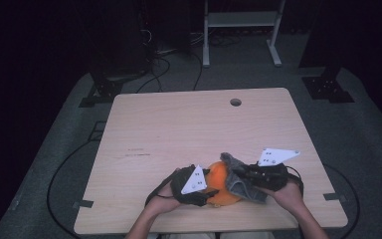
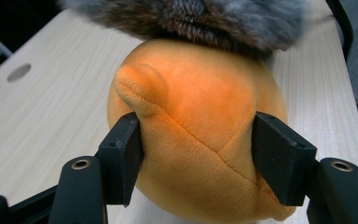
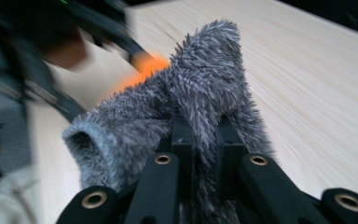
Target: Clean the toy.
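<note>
On a pale wooden tabletop (image 1: pixel 179 129), bare apart from a round cable hole (image 1: pixel 236 102) toward twelve o'clock, a person works two hand-held grippers over an orange plush toy (image 1: pixel 221 181) sitting near the six o'clock edge. The left gripper (image 1: pixel 199 191), at the toy's nine o'clock, has its black fingers (image 2: pixel 121 158) spread to the toy's width and pressed against both flanks, pinning the soft body in place. The right gripper (image 1: pixel 238 172), coming in from three o'clock, has its fingers (image 3: pixel 184 140) nearly together, pinching a fold of a grey furry cover (image 1: pixel 238 179) that drapes over the toy's right side and top. In the left gripper view the fur (image 2: pixel 191 18) lies across the crown of the orange body, while most of the plush below is uncovered. Judging from this, the fitting or removal of the cover is only partway done; which way the fur is going cannot be told, and much of the toy is exposed.
</note>
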{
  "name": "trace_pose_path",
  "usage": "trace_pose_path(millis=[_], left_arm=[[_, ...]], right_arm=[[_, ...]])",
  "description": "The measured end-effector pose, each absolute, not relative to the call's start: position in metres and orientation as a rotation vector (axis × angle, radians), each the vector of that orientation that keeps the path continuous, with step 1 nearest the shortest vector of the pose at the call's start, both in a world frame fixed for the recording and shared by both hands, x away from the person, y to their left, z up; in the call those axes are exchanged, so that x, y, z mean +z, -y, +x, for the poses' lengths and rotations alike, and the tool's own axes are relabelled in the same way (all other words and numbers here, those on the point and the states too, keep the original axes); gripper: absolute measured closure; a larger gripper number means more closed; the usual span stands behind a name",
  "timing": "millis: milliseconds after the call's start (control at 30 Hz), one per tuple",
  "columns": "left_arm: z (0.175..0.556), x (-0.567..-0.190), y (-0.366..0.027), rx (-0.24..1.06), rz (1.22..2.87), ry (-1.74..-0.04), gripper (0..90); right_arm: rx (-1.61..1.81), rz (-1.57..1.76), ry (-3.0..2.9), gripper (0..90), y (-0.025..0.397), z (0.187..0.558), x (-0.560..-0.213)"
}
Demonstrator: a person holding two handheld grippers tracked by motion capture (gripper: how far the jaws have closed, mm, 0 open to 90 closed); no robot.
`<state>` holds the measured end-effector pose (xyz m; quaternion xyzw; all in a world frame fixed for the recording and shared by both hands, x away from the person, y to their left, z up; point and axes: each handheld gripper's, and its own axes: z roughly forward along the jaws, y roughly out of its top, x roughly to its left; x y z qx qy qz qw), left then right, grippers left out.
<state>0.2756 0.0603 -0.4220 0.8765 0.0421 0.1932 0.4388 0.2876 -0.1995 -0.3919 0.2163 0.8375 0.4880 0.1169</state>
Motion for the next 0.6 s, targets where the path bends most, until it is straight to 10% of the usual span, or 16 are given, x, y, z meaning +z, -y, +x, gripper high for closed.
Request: trace_pose_path(millis=[600], left_arm=[[0.291, -0.429, -0.073, 0.456, 2.2, -0.279, 37.0]], right_arm=[[1.42, 0.737, -2.443, 81.1, 0.213, 0.29, -0.404]])
